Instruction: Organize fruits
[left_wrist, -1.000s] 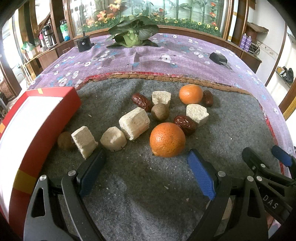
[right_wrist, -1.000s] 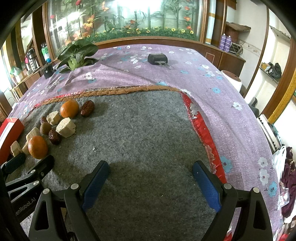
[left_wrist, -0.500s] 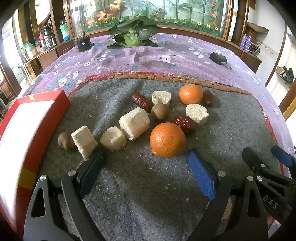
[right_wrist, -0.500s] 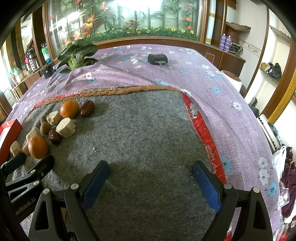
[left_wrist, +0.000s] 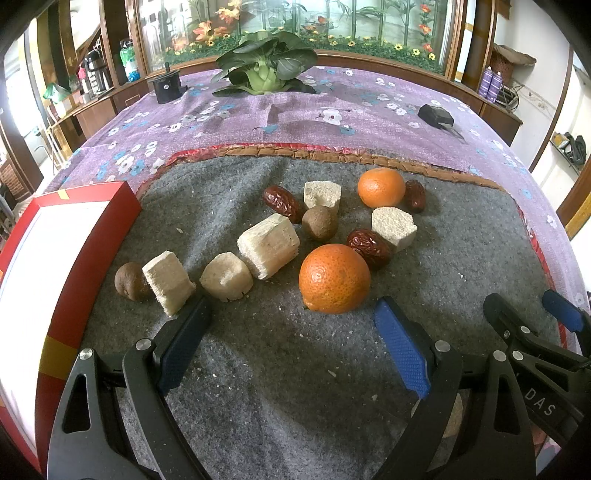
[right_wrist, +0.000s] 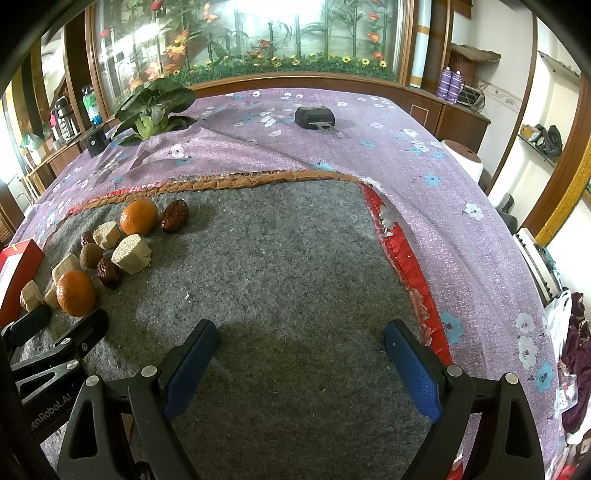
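Note:
On the grey felt mat (left_wrist: 280, 369) lies a cluster of fruit: a near orange (left_wrist: 334, 278), a far orange (left_wrist: 381, 187), three red dates (left_wrist: 282, 201), two brown round fruits (left_wrist: 319, 222) and several pale cut chunks (left_wrist: 268, 245). A red box with a white inside (left_wrist: 55, 258) stands at the left. My left gripper (left_wrist: 291, 343) is open just short of the near orange, with nothing between its fingers. My right gripper (right_wrist: 299, 358) is open over bare mat, with the fruit cluster (right_wrist: 75, 293) far to its left.
The mat lies on a purple flowered cloth (left_wrist: 295, 114). A leafy green vegetable (left_wrist: 264, 68) and two small black devices (left_wrist: 436, 116) rest at the back. The right gripper's fingers (left_wrist: 517, 332) show at the left view's lower right. A wooden rim bounds the far side.
The red box has slid left and away from the fruit, uncovering the leftmost brown fruit. Both grippers have stayed where they were, open.

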